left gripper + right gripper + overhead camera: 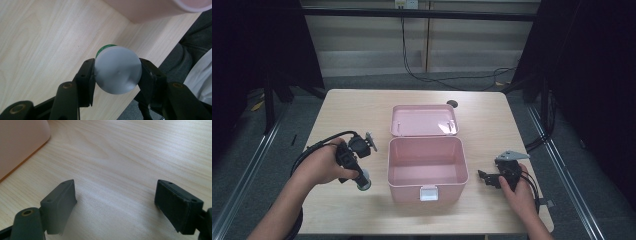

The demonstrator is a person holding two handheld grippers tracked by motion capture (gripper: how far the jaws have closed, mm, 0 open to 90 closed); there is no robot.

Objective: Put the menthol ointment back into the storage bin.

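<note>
- High view: I count one pink box (427, 170) standing open in the middle of the one wooden table (362, 107), its lid (424, 120) folded back flat behind it and one white latch (428, 193) on its near wall. I see two hands with two grippers — my left gripper (360, 176) just beside the box's left wall, holding one small container (363, 182) with a pale end; my right gripper (484, 176) is near the box's right wall, low over the table.
- Left gripper view: the two black jaws are clamped on the container (117, 72), one on each side. I see its round grey end face and a sliver of green behind it — probably a cap or band, hard to tell. It is above the table, near the table's edge, with the box's corner (155, 10) at the top.
- Right gripper view: the two jaws stand wide apart with nothing between them, bare wood (130, 157) beneath; one box wall (20, 145) sits at the left.
</note>
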